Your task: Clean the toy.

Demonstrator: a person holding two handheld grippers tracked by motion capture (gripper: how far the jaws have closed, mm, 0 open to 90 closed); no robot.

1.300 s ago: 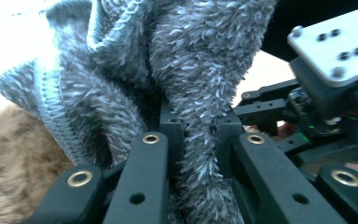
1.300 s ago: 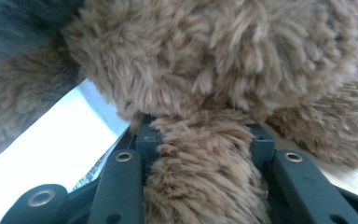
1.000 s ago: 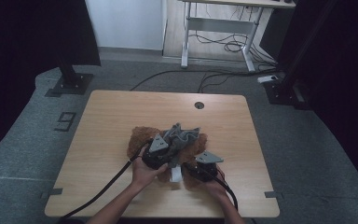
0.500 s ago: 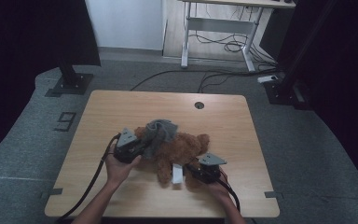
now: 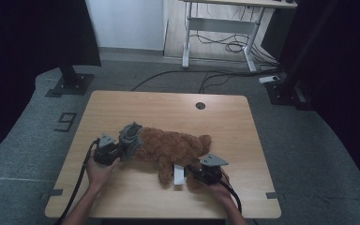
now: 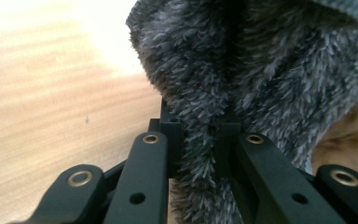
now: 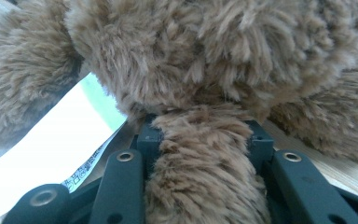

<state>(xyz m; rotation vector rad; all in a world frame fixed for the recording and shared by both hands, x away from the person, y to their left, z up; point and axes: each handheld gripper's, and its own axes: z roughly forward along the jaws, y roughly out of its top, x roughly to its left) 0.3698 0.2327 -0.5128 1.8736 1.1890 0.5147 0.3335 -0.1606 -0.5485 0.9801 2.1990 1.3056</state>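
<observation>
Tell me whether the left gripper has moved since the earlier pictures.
Yes. The left gripper, shut on the grey cloth, has pulled it leftward, away from the round hole in the table and toward the table's left edge.

A fixed camera looks forward and down from above the person's side onto the wooden table [image 5: 168,105]. The left gripper view sits very close behind its own jaws, facing grey fleece [image 6: 261,70]. The right gripper view, equally close, faces the brown plush toy [image 7: 205,60]. The high view shares both: fleece [image 5: 130,137] and toy [image 5: 171,149].
</observation>
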